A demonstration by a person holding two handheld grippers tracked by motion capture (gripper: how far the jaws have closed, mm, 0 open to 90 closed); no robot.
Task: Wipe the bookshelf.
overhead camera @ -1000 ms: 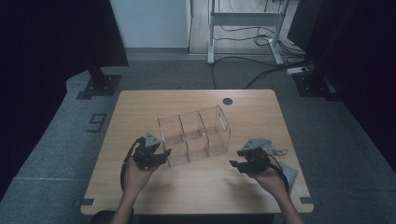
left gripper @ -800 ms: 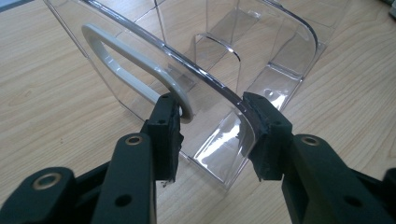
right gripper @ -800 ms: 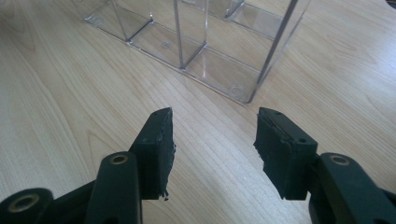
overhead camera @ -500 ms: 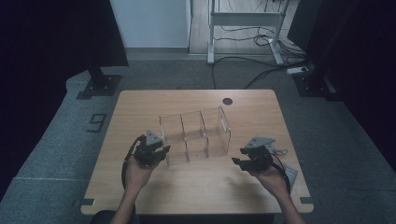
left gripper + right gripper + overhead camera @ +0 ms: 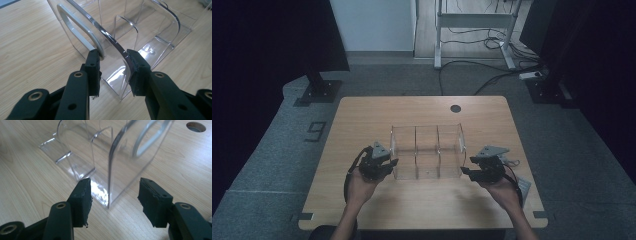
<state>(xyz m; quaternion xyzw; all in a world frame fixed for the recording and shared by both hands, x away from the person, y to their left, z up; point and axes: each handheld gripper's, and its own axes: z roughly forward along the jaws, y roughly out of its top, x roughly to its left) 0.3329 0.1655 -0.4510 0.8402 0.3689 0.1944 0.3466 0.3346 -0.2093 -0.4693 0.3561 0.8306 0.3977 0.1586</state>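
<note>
Near the table's (image 5: 362, 210) front edge both hands reach forward, one at each end of the clear organizer (image 5: 427, 150); the left gripper (image 5: 113, 65) has just been closing and appears to pinch the left end wall beside its white handle (image 5: 75, 27); the right gripper (image 5: 113, 195) stands open astride the right end wall, pads apart from it; the organizer's three compartments look empty, mid-table.
</note>
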